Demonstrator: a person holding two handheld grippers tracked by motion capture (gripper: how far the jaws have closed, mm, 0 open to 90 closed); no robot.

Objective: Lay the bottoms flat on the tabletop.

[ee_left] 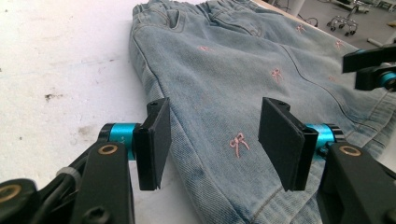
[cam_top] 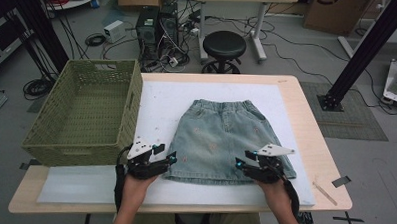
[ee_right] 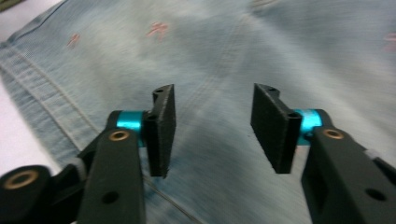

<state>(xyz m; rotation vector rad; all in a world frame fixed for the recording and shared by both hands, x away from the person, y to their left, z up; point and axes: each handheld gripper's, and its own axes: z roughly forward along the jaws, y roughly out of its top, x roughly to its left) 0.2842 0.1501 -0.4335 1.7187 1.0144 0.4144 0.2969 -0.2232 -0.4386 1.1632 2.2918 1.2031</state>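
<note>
A green woven basket (cam_top: 86, 110) stands on the desk's (cam_top: 310, 141) left end, well to the left of both sets of jaws; its far rim hides part of the floor behind it.

The left gripper (cam_top: 166, 157) hovers at the lower left corner of a pale denim skirt (cam_top: 225, 138) that lies flat on the white mat (cam_top: 161, 105). In the left gripper view its jaws stand apart with nothing pressed between the pads: the skirt's side seam and hem corner lie under the gap, a small pink bow (ee_left: 238, 143) just ahead of the right-hand pad, bare mat off the left-hand pad. Whether the pads touch the cloth cannot be told. The hem's last corner is cut off behind the right-hand jaw.

The right gripper (cam_top: 241, 160) hovers over the skirt's lower right corner, near the hem. In the right gripper view its jaws also stand about half open and hold nothing; denim lies between and beyond them, the stitched hem running off to the left of the left-hand pad. That view is blurred, so the pink marks on the far cloth are hard to make out, and the height of the pads above the skirt cannot be judged.
</note>
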